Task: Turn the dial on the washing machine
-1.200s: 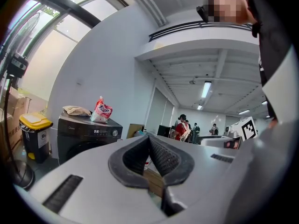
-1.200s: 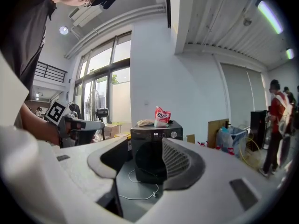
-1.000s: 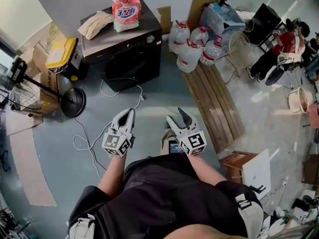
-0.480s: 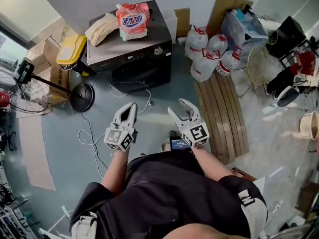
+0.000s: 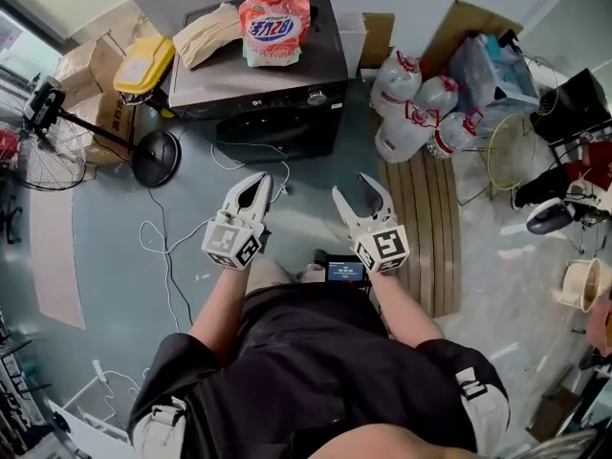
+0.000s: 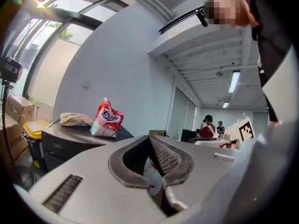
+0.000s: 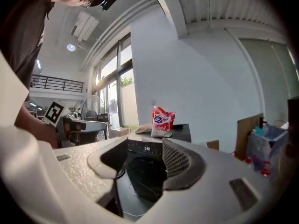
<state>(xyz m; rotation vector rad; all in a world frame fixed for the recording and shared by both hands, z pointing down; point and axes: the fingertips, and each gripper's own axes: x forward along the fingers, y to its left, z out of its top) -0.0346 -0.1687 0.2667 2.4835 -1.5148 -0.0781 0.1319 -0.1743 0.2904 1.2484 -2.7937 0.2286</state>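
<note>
Now, left gripper (image 5: 256,182): jaw tips closed together, nothing held, above the floor.
Right gripper (image 5: 354,189): jaws wide apart, empty, aimed at the washing machine (image 5: 277,122).
Dial (image 5: 316,95): right end of the machine's front panel, well apart from both grippers.
Detergent bag (image 5: 274,27): on the machine's top.

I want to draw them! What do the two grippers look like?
The left gripper and the right gripper are light grey plastic. Each has two curved jaws lined with dark ridged pads. Each carries a white cube with black square markers. The person wears black clothes.
</note>
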